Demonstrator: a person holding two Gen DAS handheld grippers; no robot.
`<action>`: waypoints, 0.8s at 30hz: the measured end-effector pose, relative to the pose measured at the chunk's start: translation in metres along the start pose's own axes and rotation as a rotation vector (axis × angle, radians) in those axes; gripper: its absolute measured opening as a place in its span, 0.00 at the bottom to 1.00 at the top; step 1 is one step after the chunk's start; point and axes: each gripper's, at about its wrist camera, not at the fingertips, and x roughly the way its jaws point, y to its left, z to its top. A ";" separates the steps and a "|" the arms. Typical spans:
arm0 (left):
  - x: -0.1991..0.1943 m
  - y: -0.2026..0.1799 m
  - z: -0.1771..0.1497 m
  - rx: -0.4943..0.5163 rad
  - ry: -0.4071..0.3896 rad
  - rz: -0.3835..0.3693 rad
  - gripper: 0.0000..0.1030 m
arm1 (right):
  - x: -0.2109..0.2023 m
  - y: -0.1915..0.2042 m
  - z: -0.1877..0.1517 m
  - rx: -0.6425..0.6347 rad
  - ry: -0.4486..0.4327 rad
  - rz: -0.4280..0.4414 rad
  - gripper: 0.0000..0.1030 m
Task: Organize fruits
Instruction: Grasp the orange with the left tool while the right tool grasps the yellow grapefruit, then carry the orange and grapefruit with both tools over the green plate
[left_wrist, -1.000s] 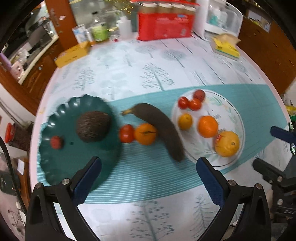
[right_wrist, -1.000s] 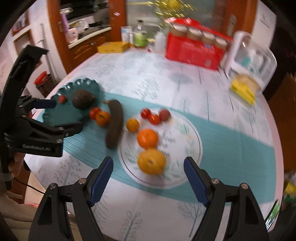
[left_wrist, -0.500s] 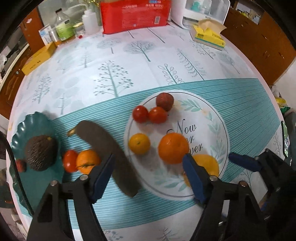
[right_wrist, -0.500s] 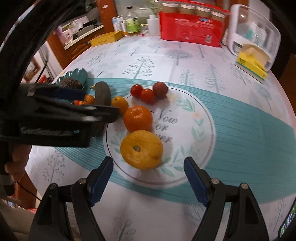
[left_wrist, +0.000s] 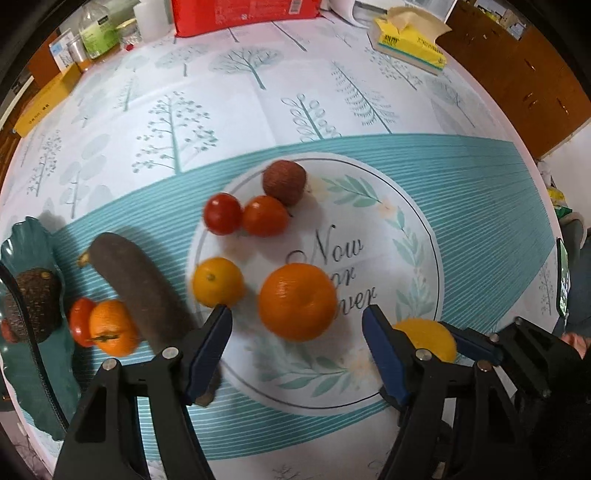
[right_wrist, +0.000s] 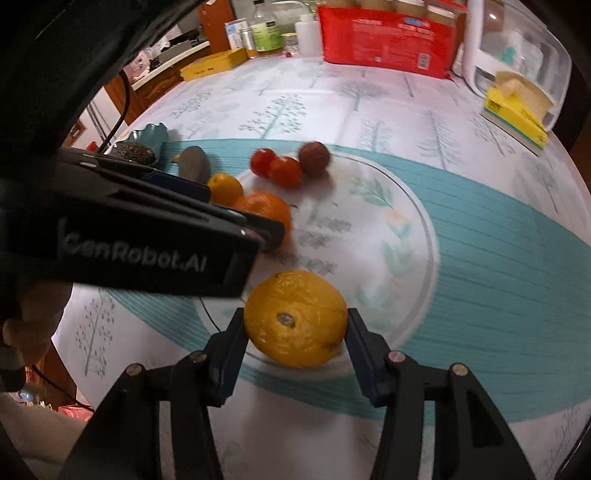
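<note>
A white plate holds two cherry tomatoes, a brownish-red fruit, a small yellow citrus, an orange and a large yellow citrus. My left gripper hangs open over the plate. The orange sits just ahead of its blue pads, which stand apart from it. My right gripper is closing, and both pads touch the sides of the large yellow citrus at the plate's near rim. A dark overripe banana lies left of the plate.
A green scalloped plate at the far left carries an avocado. A tomato and a tangerine lie between it and the banana. A red pack, bottles and a yellow tissue box stand at the table's far side.
My left gripper swung right from the green plate to over the white plate and narrowed. My right gripper sank toward the large yellow citrus and its pads closed onto it.
</note>
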 end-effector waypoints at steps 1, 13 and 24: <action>0.004 -0.002 0.001 -0.002 0.009 0.002 0.68 | -0.002 -0.003 -0.001 0.010 0.003 0.001 0.51; 0.022 -0.013 0.007 0.005 -0.019 0.093 0.43 | -0.001 0.002 0.001 -0.002 0.014 -0.019 0.50; -0.018 0.001 -0.022 -0.017 -0.103 0.017 0.41 | -0.008 0.015 0.009 -0.017 0.026 -0.034 0.50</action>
